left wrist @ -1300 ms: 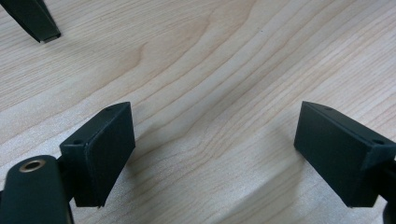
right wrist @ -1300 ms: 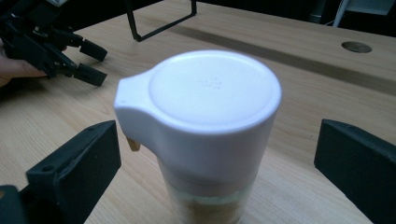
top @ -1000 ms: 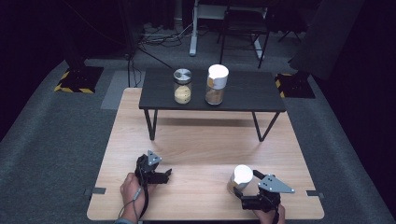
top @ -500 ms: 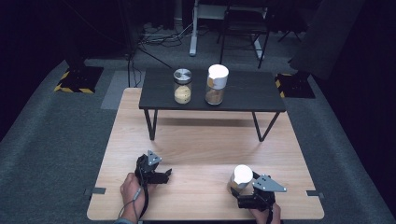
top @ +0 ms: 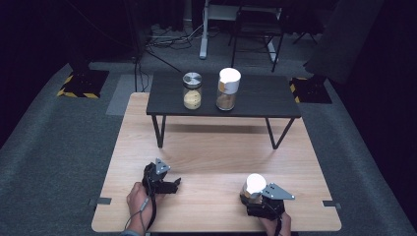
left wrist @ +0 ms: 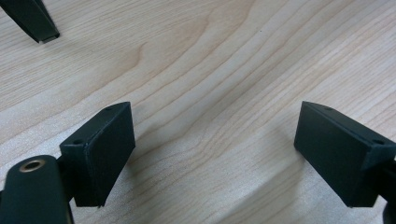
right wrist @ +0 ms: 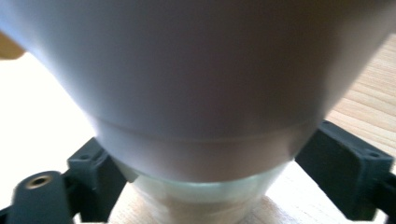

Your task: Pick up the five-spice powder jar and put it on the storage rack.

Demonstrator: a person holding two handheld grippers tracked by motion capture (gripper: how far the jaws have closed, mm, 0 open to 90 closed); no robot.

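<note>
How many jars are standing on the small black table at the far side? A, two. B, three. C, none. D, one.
A: on the black table stand a jar with a metal lid and a jar with a white lid, side by side.

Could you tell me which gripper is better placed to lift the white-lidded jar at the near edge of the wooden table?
The right gripper: its jaws flank the jar and have just been closing. The left gripper rests open, apart.
</note>
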